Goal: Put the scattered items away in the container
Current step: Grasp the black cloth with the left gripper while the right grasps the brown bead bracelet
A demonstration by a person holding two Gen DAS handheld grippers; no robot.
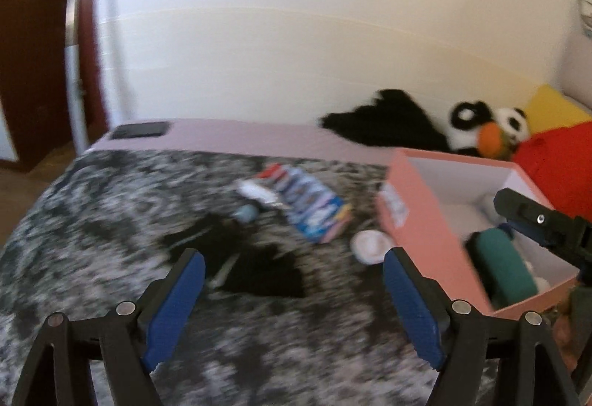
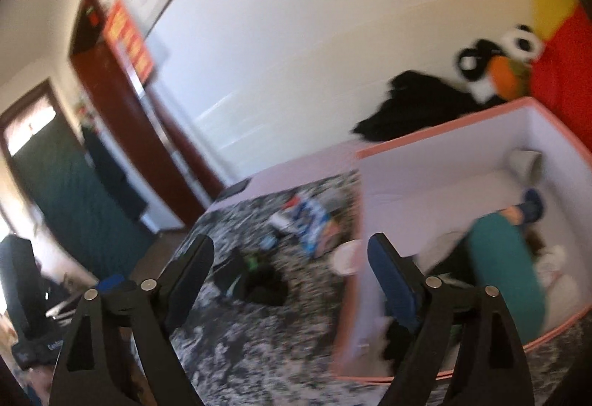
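Note:
A pink box point(image 1: 421, 221) point(image 2: 547, 110) with a white inside sits on a grey mottled bed cover. In it lie a teal roll point(image 1: 505, 265) point(image 2: 514, 258), a grey cup point(image 2: 525, 161) and other small things. Left of the box lie a blue and white packet point(image 1: 314, 206) point(image 2: 314, 221), a white round lid point(image 1: 370, 245) point(image 2: 347, 254), a small blue thing point(image 1: 246, 213) and a black item point(image 1: 251, 258) point(image 2: 262, 284). My left gripper point(image 1: 292, 265) is open above the cover, empty. My right gripper point(image 2: 292, 258) is open over the box's near wall; its tip point(image 1: 536, 221) shows above the box.
A penguin plush toy point(image 1: 477, 124) point(image 2: 492, 61), black cloth point(image 1: 384, 121) and red and yellow cushions point(image 1: 555, 147) lie by the wall behind the box. A dark phone point(image 1: 140, 130) rests at the bed's far left corner. Brown doors point(image 2: 122, 102) stand at left.

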